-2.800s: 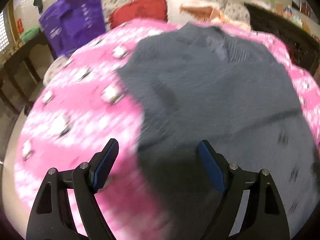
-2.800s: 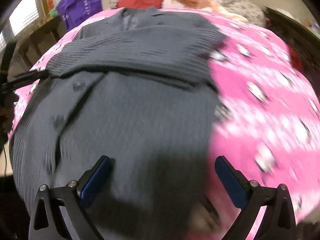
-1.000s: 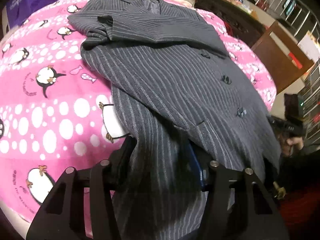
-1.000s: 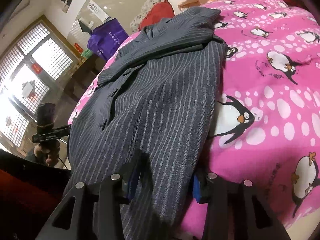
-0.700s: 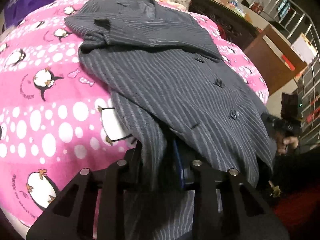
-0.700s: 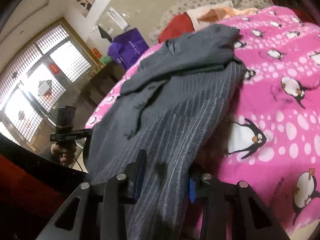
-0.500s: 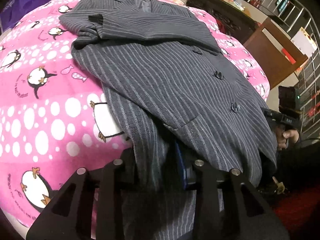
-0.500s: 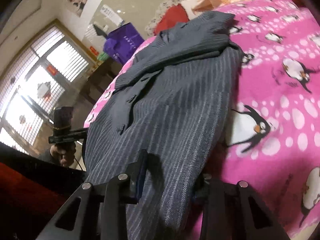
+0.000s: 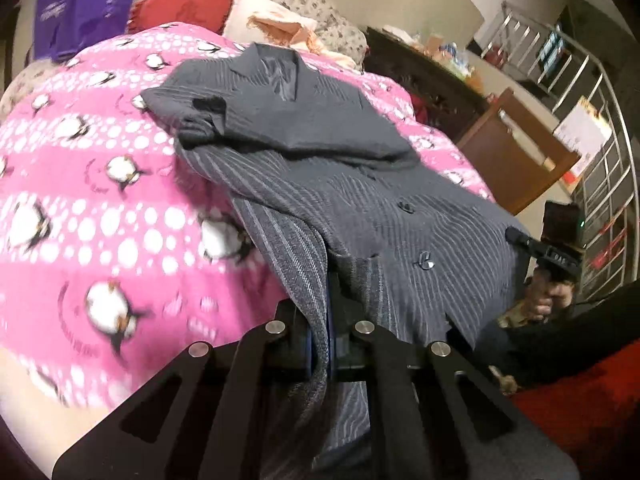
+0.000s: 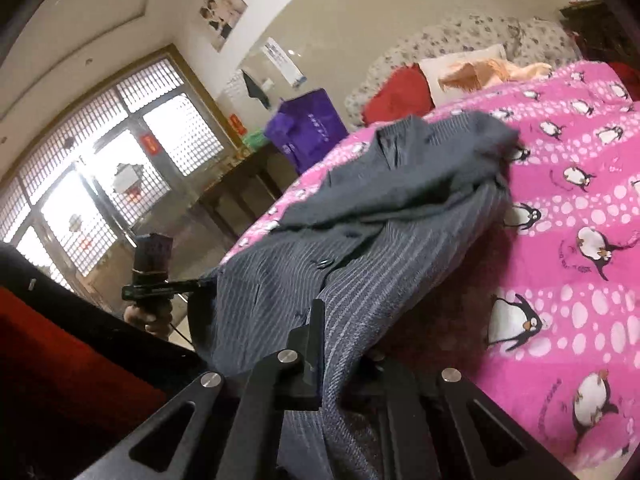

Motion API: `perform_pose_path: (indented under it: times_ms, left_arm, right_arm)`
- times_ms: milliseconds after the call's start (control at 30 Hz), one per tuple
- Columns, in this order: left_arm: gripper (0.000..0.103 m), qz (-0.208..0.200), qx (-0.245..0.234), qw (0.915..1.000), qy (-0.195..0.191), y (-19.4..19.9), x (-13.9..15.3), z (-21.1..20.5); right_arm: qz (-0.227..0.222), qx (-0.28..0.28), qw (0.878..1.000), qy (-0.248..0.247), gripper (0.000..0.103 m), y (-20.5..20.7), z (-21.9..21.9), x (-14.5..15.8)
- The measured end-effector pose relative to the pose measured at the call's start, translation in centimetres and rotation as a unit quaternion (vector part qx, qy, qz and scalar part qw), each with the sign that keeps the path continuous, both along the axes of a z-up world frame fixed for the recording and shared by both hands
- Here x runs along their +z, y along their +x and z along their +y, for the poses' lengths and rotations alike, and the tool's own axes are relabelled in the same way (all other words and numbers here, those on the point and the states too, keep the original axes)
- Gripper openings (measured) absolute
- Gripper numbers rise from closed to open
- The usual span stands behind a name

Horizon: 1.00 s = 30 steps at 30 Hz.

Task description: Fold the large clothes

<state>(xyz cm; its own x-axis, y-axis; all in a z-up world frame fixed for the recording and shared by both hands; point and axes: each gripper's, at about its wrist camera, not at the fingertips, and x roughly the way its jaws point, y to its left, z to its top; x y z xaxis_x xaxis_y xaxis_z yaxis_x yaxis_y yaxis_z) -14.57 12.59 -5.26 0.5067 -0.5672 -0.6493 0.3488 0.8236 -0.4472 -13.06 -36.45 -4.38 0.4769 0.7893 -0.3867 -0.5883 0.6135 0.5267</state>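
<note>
Pinching pinstriped wool jacket (image 9: 360, 200) hem w/ both tools.

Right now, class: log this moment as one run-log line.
left gripper: shut on grey pinstriped jacket | right gripper: same | hem lifted off pink penguin blanket

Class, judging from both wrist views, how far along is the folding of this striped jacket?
Done: a sleeve lies folded across the grey striped jacket near its collar. In hand: the left gripper and right gripper each clamp the hem, lifted off the pink penguin blanket. Left: carrying the hem up to the collar.
</note>
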Motion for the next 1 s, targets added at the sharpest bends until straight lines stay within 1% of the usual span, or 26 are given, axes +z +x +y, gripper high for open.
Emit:
perform_pose_path:
  times_ms: [67,167,233,300,333,400,467,533,600,633,667,700,767,800,900,967,1000]
  left_arm:
    - [0.004,0.003,0.014,0.9996,-0.025,-1.3,0.7,1.5]
    - [0.004,0.002,0.035,0.9963,-0.079,-1.9,2.3,3.6]
    - [0.004,-0.004,0.049,0.9933,-0.105,-1.1,3.2,3.8]
    - [0.004,-0.012,0.062,0.9900,-0.126,0.9,4.1,3.8]
    - [0.004,-0.019,0.074,0.9889,-0.128,2.5,4.8,3.6]
    - [0.004,-0.026,0.095,0.9880,-0.119,5.1,5.7,3.5]
    - [0.004,-0.033,0.125,0.9852,-0.113,8.5,6.3,3.8]
    - [0.004,-0.029,0.146,0.9836,-0.102,11.5,6.4,4.0]
    - [0.004,-0.025,0.167,0.9815,-0.091,14.7,6.1,4.2]
    - [0.004,-0.019,0.175,0.9805,-0.088,16.3,5.7,4.3]
    - [0.004,-0.005,0.189,0.9781,-0.088,18.3,4.8,4.6]
    - [0.004,0.006,0.196,0.9766,-0.089,19.5,4.1,4.7]
    - [0.004,0.030,0.209,0.9735,-0.088,22.3,2.4,5.1]
    - [0.004,0.039,0.213,0.9723,-0.088,23.7,1.5,5.3]
    - [0.005,0.059,0.220,0.9702,-0.084,27.3,-0.5,5.7]
    - [0.006,0.078,0.221,0.9686,-0.084,29.5,-1.9,5.9]
    - [0.009,0.083,0.220,0.9686,-0.081,30.3,-2.3,5.8]
  right_arm:
    - [0.001,0.003,1.000,0.012,0.004,-1.2,-1.0,0.7]
    - [-0.002,0.001,1.000,0.031,0.004,-2.6,-2.4,1.9]
    - [-0.005,-0.003,0.999,0.047,0.004,-2.2,-2.9,2.6]
    - [-0.009,-0.013,0.998,0.057,0.004,-0.4,-3.0,3.1]
    - [-0.011,-0.024,0.998,0.060,0.004,0.9,-3.0,3.3]
    - [-0.014,-0.045,0.997,0.065,0.004,4.2,-2.8,3.6]
    - [-0.016,-0.070,0.996,0.059,0.004,8.1,-2.3,4.1]
    - [-0.009,-0.081,0.995,0.060,0.004,12.0,-1.7,4.5]
    - [0.003,-0.094,0.994,0.046,0.004,16.2,-0.5,4.5]
    - [0.011,-0.096,0.994,0.043,0.004,17.8,-0.1,4.3]
    - [0.023,-0.106,0.994,0.036,0.004,19.7,0.3,3.9]
    - [0.044,-0.119,0.991,0.033,0.004,22.0,0.7,3.2]
    - [0.073,-0.128,0.988,0.039,0.004,25.0,0.9,2.0]
    - [0.094,-0.138,0.985,0.041,0.004,26.9,1.0,1.0]
    - [0.124,-0.152,0.980,0.043,0.004,30.6,0.9,-1.2]
    - [0.142,-0.162,0.976,0.042,0.004,32.2,0.6,-2.6]
    - [0.154,-0.173,0.972,0.039,0.004,33.2,0.3,-3.6]
